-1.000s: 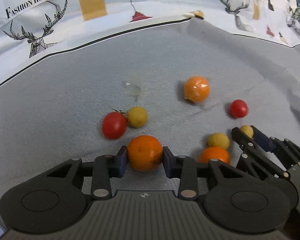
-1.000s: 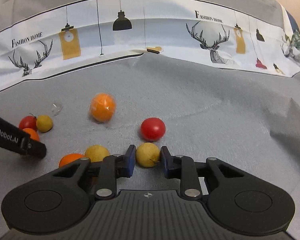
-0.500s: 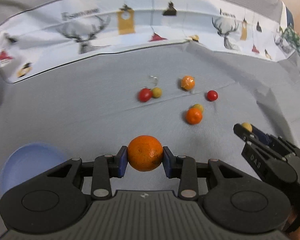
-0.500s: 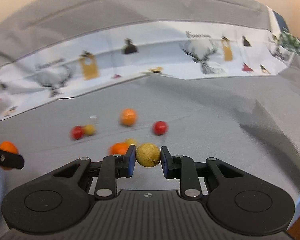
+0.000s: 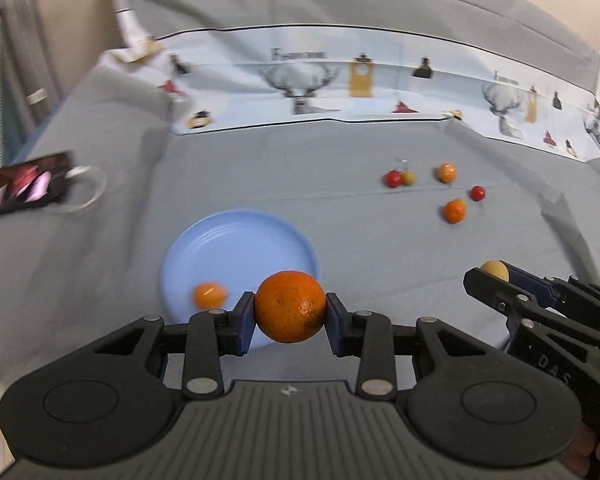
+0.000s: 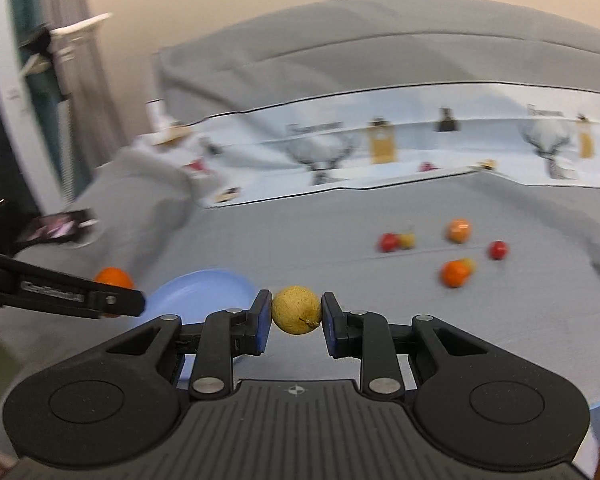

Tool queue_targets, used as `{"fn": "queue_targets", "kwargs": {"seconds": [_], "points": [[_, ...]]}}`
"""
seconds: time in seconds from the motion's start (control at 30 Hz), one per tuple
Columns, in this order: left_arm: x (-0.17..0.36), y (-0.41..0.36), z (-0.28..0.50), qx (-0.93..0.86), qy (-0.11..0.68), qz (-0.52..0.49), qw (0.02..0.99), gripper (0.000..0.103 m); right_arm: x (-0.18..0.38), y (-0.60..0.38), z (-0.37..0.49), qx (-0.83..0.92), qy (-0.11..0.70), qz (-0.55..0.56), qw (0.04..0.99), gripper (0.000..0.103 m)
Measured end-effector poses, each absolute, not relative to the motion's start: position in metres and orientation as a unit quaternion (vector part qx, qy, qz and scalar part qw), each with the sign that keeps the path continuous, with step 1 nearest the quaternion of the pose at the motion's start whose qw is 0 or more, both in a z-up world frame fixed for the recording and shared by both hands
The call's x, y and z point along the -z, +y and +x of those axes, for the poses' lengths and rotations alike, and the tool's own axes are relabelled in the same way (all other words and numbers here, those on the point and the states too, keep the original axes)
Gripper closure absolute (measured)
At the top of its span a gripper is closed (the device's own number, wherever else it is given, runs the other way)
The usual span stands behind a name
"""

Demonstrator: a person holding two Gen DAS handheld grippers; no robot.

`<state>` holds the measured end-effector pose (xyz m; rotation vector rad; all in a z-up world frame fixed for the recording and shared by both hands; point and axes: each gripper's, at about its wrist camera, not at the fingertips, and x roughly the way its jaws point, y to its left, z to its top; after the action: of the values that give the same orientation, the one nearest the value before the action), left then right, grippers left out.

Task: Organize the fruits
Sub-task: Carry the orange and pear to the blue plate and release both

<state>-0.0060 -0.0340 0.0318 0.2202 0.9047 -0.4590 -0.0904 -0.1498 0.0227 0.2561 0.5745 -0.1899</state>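
My left gripper (image 5: 290, 307) is shut on an orange (image 5: 290, 306) and holds it above the near right rim of a blue plate (image 5: 236, 240). A small orange fruit (image 5: 209, 295) lies on the plate. My right gripper (image 6: 296, 311) is shut on a yellow fruit (image 6: 296, 310), raised to the right of the plate (image 6: 204, 292); it also shows in the left wrist view (image 5: 496, 276). Several loose fruits lie far right on the grey cloth: a red tomato (image 5: 393, 179), a yellow fruit (image 5: 408, 178), an orange (image 5: 446, 172), another tomato (image 5: 477, 193) and an orange (image 5: 454, 211).
A phone-like dark object (image 5: 20, 188) with a white loop lies at the far left. A printed white cloth (image 5: 340, 80) rises along the back of the table. The grey cloth has folds at the right (image 5: 560, 220).
Both grippers have swung left and pulled back with their fruits. The blue plate has come into the middle of view and the loose fruits now lie far off to the right.
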Motion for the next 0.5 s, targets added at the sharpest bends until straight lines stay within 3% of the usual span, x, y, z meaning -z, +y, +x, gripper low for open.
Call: {"fn": "queue_targets", "kwargs": {"seconds": [0.5], "points": [[-0.045,0.051,-0.049,0.195,0.413,0.041,0.889,0.063,-0.045,-0.069,-0.114,0.054,0.275,0.042,0.959,0.075]]}}
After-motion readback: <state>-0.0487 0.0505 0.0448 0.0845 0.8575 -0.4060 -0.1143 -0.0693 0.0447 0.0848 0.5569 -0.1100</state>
